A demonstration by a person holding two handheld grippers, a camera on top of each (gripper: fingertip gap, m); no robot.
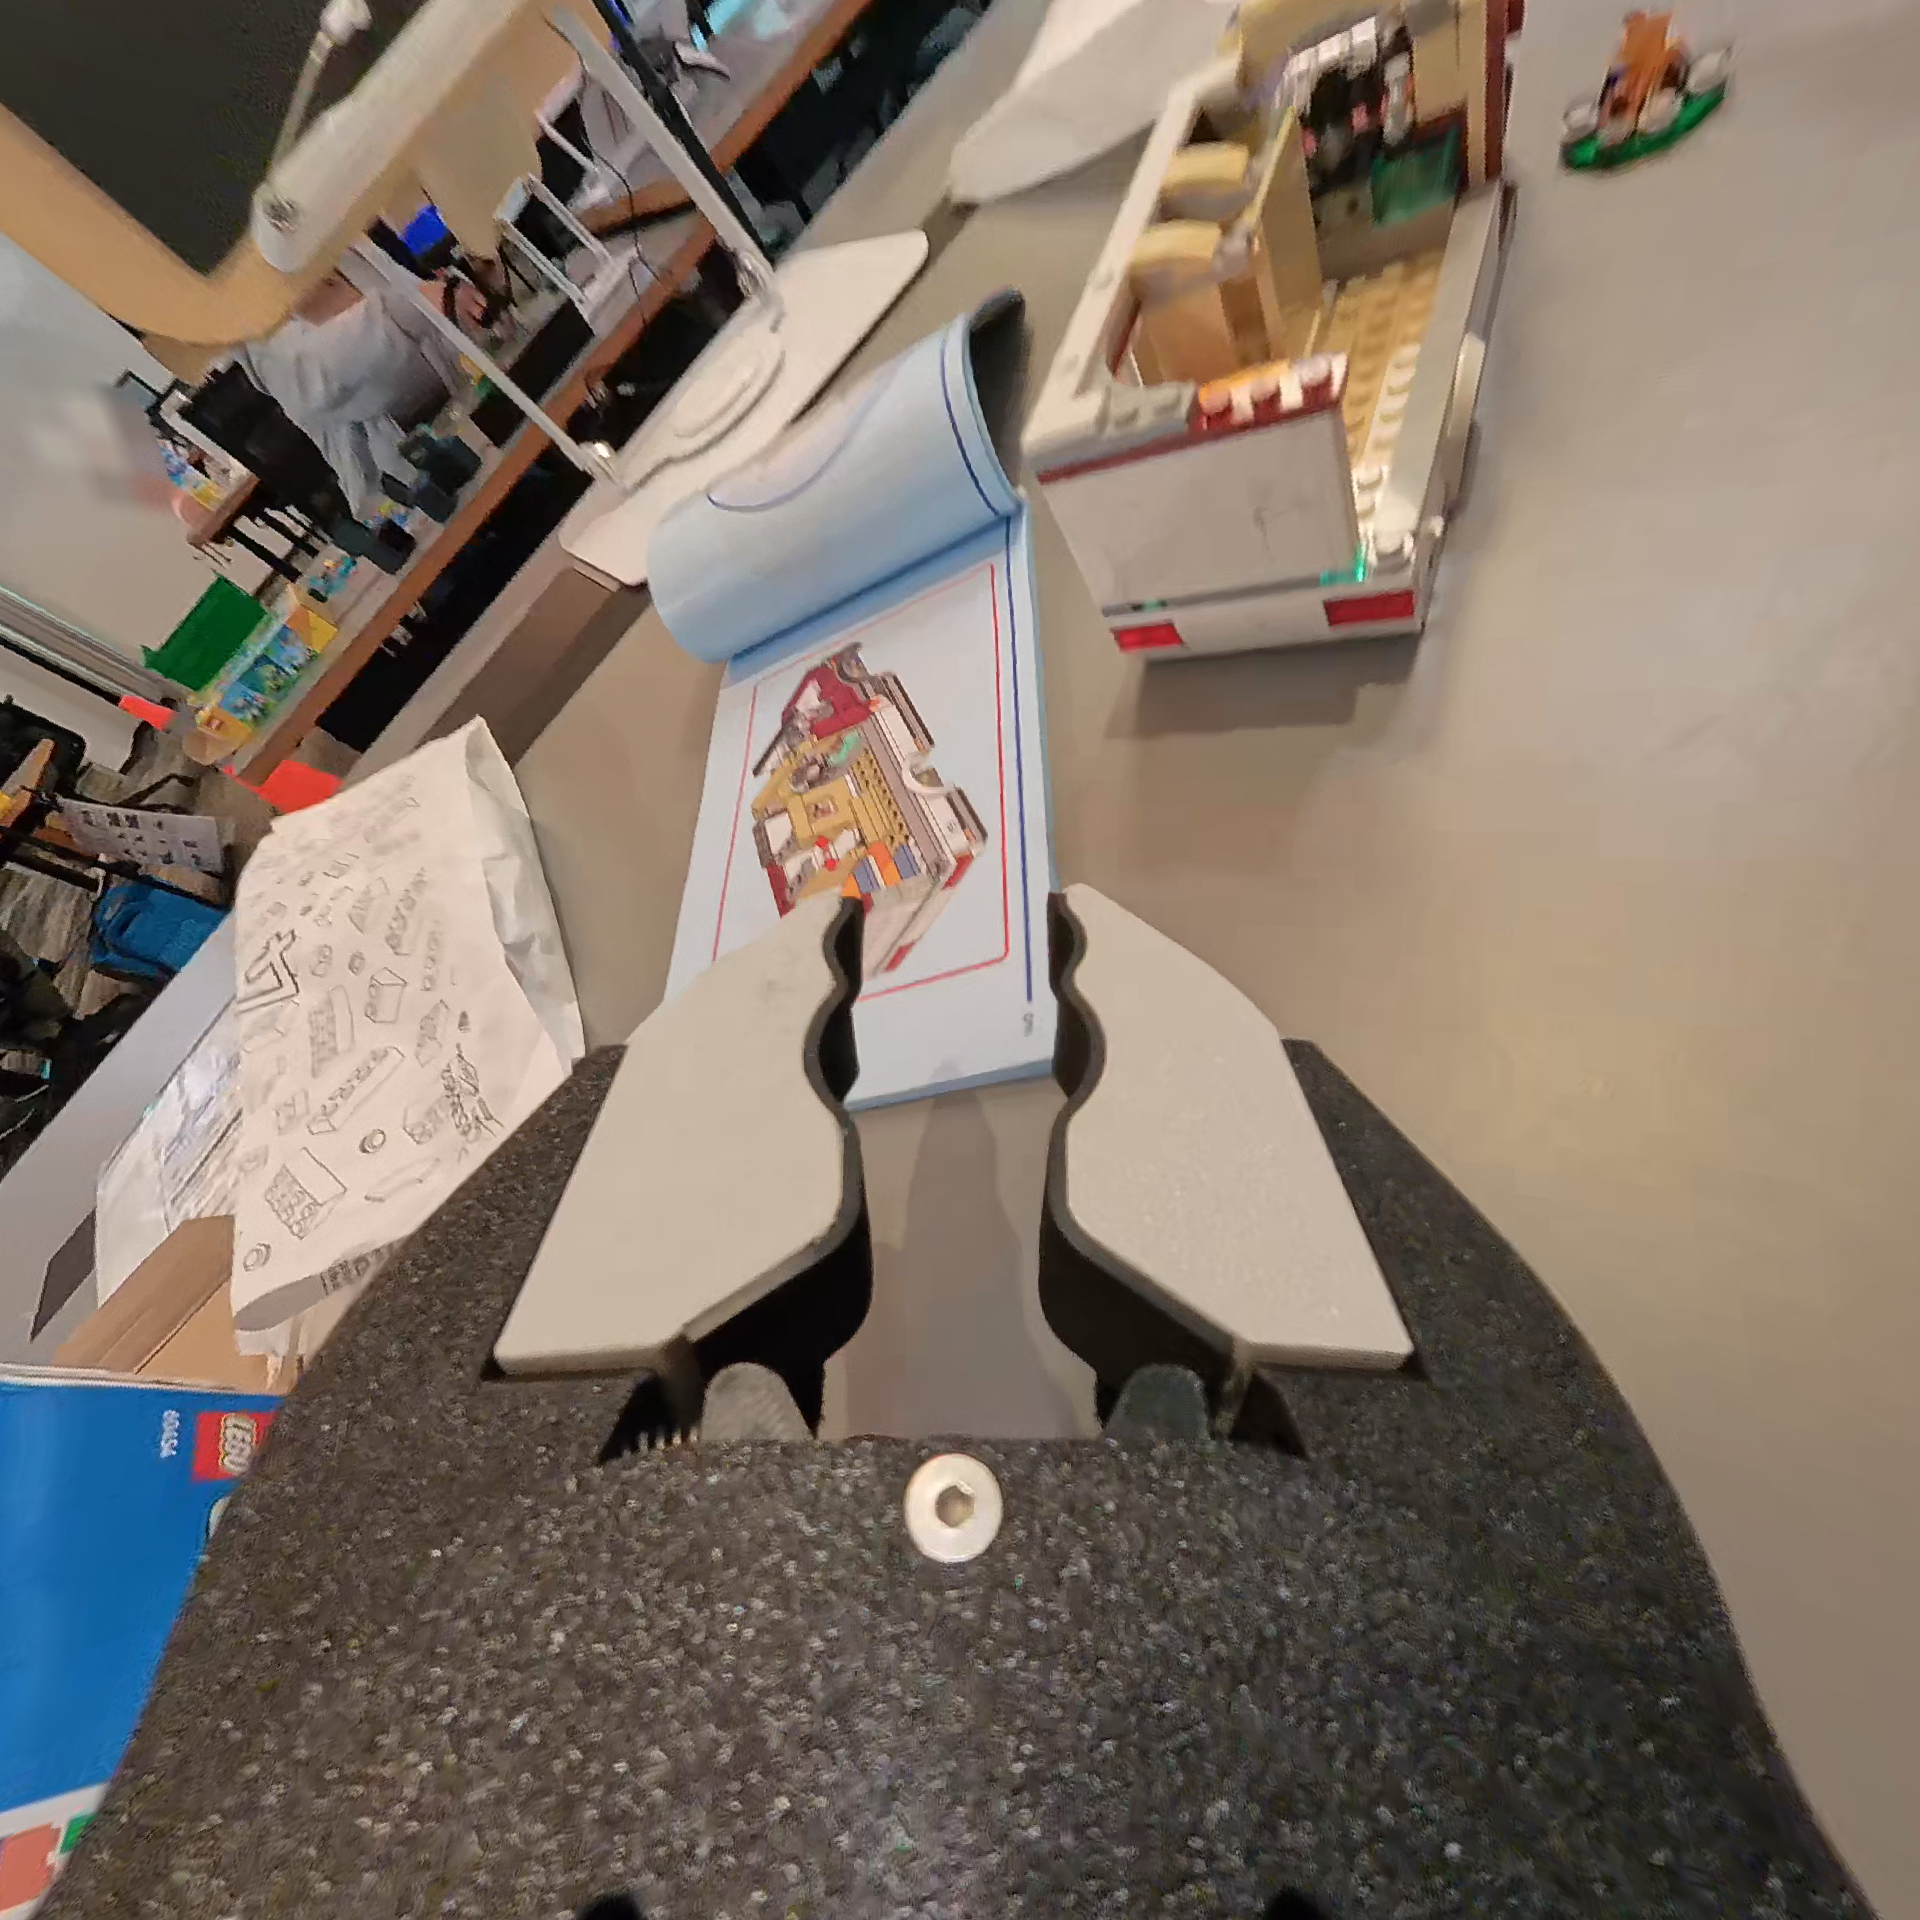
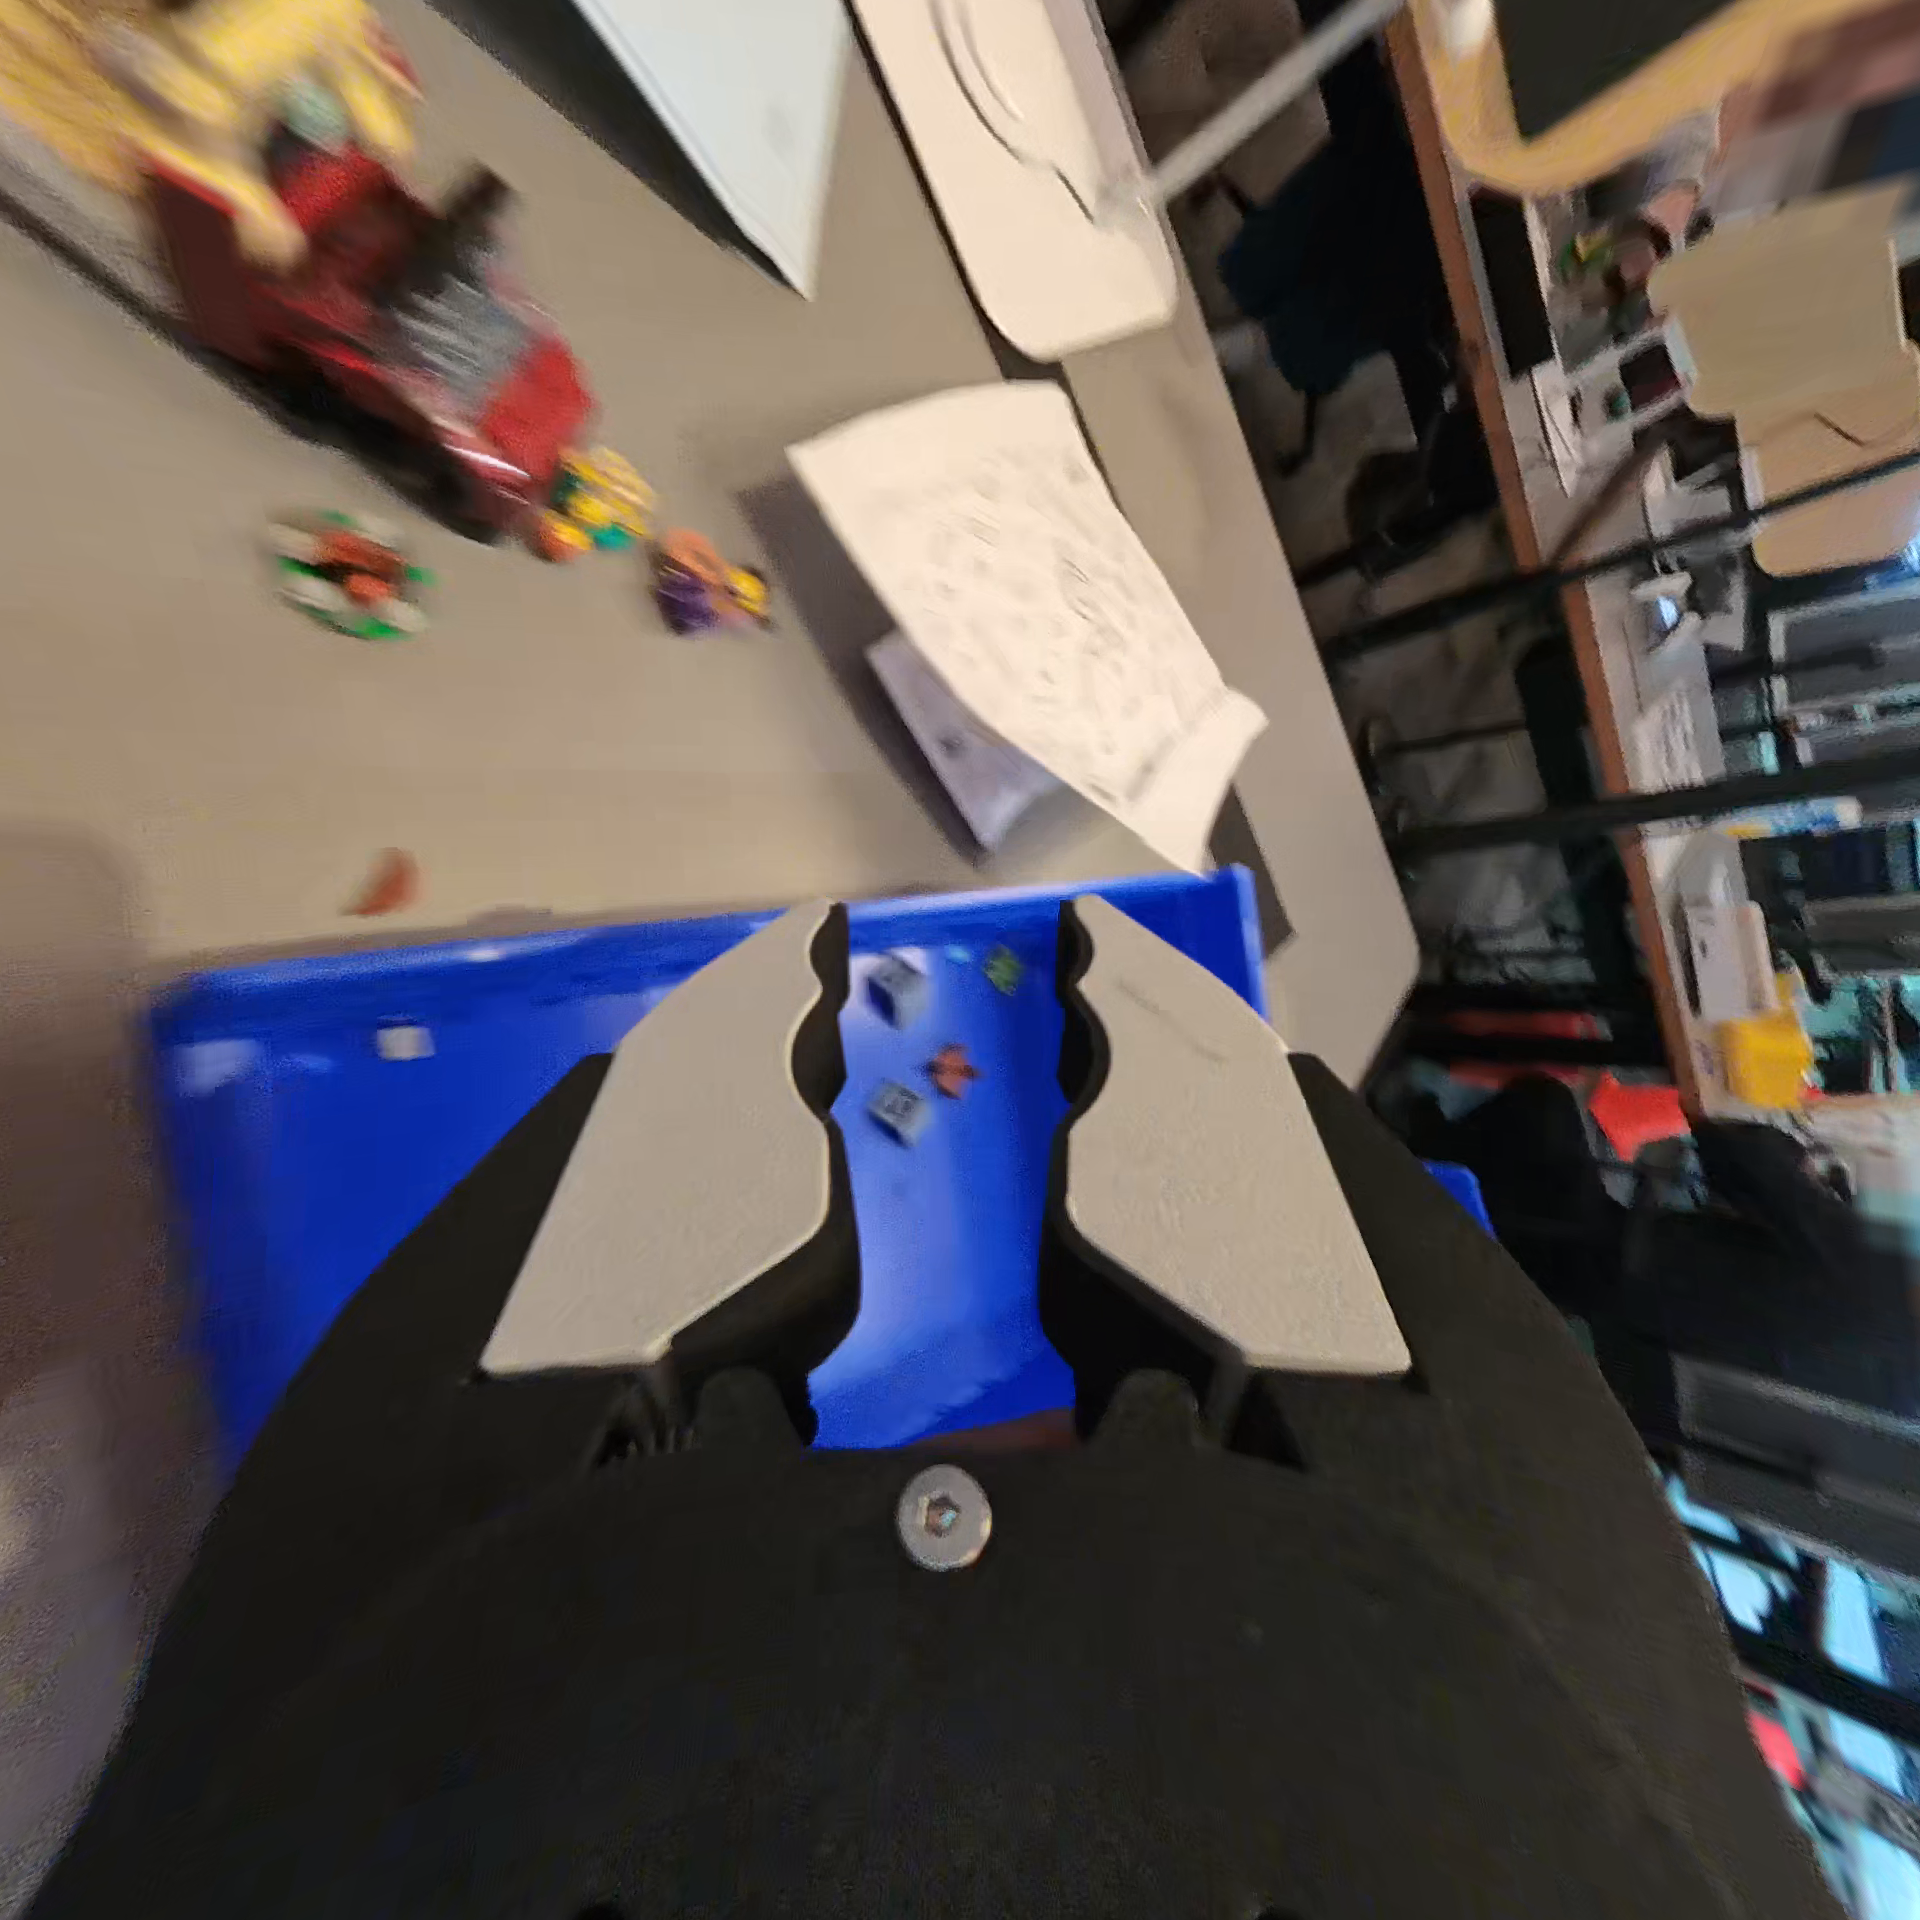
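I am holding my left hand-held gripper (image 1: 954, 914) part open and empty over the instruction booklet (image 1: 894, 831); my right hand-held gripper (image 2: 948, 914), equally empty, is hovering above the blue bin (image 2: 416, 1091) of loose bricks (image 2: 896, 1101).

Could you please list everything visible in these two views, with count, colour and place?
Instruction booklet: one, pale blue, open on the table beneath the left tongs.
Brick vehicle model: one, grey and tan, right of the booklet.
Paper bag: one, white with printed drawings, left of the booklet.
Bin: one, blue, beneath the right tongs.
Small bricks: several, mixed colours, inside the bin.
Left tongs: open, nothing held.
Right tongs: open, nothing held.
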